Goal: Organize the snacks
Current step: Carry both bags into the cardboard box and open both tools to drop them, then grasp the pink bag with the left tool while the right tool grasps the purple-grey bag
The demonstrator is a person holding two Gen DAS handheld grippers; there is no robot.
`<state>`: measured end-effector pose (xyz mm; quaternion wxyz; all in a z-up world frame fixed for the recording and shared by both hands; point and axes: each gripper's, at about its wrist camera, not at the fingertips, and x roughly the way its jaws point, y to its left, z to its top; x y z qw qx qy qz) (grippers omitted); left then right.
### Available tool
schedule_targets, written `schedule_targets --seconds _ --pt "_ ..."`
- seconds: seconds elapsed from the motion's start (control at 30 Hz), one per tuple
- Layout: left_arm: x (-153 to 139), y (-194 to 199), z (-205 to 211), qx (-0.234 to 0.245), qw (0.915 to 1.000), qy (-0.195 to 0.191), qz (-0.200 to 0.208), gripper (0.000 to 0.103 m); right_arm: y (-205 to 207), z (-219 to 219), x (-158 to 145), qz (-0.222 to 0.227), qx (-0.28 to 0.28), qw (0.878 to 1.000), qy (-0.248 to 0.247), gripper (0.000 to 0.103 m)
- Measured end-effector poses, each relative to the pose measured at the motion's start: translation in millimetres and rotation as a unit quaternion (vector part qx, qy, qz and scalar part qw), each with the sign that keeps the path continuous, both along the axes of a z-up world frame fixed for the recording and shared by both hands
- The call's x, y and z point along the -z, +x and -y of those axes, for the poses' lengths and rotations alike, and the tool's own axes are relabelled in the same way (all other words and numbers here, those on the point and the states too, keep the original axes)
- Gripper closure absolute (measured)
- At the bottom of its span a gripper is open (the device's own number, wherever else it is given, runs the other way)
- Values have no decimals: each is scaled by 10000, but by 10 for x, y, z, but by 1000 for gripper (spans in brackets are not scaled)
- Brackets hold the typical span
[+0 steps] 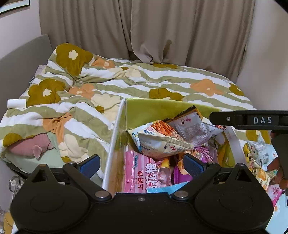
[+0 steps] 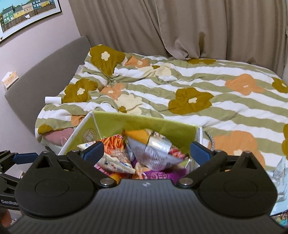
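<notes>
Two grippers hover over the snack box [image 2: 126, 120], both spread wide and gripping nothing. A silver packet [image 2: 153, 153] lies in the box between the right gripper [image 2: 146, 151] fingers; withdraw straight toward six o'clock, then fetch loose packets [image 1: 259, 153] at three o'clock of the left gripper [image 1: 142, 163].

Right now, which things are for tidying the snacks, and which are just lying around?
For the job:
- green box
- snack packets in the box
- pink candy bag
- loose snacks beside the box
- left gripper, open
- right gripper, open

Just lying about:
- flowered quilt
- white roll
- pink plush toy
- curtain
- picture on the wall
</notes>
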<state>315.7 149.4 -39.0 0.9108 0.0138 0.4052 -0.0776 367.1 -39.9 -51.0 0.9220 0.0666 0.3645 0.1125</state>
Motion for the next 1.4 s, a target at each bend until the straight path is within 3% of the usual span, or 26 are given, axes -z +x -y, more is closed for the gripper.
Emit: schedule_targets --seconds 0.37,0.67,0.83,1.1,1.4 --pt "-263 -200 15 143 9993 -99 321 3 -343 69 -338 360 225 9991 -16 0" --pt "-589 -485 97 362 9971 -150 654 3 -923 188 -693 578 684 9960 -66 0" --pt "-604 -651 238 646 9947 -251 759 3 -1325 351 -825 630 1127 9914 -220 0" --pt "-571 -990 726 1127 9889 -449 858 3 -1888 905 -844 617 1768 9817 -349 0" --pt "-398 -1377 1596 1270 9879 -383 807 3 -2227 1830 -510 313 1956 9798 -283 0"
